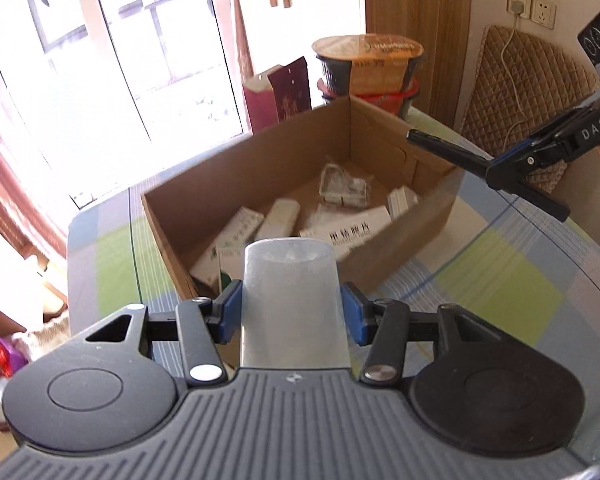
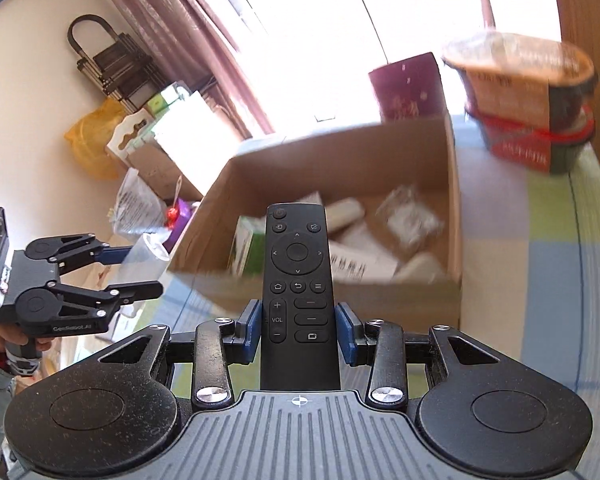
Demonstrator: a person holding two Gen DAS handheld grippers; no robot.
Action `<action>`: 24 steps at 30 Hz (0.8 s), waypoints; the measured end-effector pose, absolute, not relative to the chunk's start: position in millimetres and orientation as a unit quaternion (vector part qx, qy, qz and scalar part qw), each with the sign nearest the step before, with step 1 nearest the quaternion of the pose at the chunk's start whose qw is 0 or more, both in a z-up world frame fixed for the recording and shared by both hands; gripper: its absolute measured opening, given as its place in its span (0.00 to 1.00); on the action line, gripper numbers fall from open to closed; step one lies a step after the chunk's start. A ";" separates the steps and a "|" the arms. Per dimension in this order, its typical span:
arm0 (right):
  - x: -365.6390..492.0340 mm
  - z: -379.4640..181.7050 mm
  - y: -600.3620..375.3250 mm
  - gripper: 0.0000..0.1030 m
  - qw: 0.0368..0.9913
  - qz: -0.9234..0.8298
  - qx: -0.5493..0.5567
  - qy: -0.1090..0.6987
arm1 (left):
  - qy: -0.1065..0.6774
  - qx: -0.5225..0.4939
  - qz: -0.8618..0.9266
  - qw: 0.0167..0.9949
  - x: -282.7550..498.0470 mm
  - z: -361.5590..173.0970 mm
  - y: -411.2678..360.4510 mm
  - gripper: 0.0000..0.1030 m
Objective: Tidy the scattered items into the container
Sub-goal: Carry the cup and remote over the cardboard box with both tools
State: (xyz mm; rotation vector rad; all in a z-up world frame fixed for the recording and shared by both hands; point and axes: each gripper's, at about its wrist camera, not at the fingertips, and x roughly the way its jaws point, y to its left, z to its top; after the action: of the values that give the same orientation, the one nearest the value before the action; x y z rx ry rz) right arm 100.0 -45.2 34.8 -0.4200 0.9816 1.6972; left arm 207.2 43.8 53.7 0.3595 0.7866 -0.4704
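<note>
**Two items carried toward the open box**

The cardboard box (image 1: pixel 204 200) stands open on the checked tablecloth (image 1: pixel 512 292), already holding several scattered things – white packets, a green-and-white carton (image 1: pixel 228 248), a crinkled clear wrapper (image 1: pixel 344 186). It is the container into which the remaining items are to be put, and both tools are aimed at its opening.

A translucent plastic cup (image 1: pixel 290 300) is held in the left gripper (image 1: pixel 290 310), the blue pads pressed against its sides; it is carried bottom-forward, apparently level with the near wall of the box, so that it can be released over the edge. In the right wrist view the same cup (image 2: pixel 150 250) is seen from the side, short of the box.

A black remote control (image 2: pixel 296 280) is clamped in the right gripper (image 2: pixel 298 330) – gripped across its lower half, buttons up, its tip pointing over the box interior. The narrow body is caught at the waist, probably so that it drops flat when let go. That view is blurred, so motion is likely.

Beyond the box, stacked instant-noodle bowls (image 1: pixel 368 68) and a maroon paper bag (image 1: pixel 290 88) stand near the far table edge, apart from the work.
</note>
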 end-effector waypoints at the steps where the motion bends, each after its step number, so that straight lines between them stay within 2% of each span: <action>1: 101.1 38.2 -39.1 0.40 0.542 0.712 -0.181 0.408 | 0.375 0.174 -0.228 0.881 213.3 56.4 42.9 0.45; 10: 104.2 43.7 9.1 0.40 0.558 0.699 -0.218 0.390 | 0.375 0.189 -0.242 0.875 261.3 58.4 26.9 0.45; 24: 112.3 4.1 64.5 0.40 0.584 0.654 -0.223 0.427 | 0.396 0.174 -0.231 0.871 300.4 38.2 25.7 0.45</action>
State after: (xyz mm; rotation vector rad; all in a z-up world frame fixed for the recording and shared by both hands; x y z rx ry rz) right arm 112.3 64.5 4.1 -0.5212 0.9962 1.5260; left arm 300.4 25.7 38.2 0.3639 0.8285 -0.4823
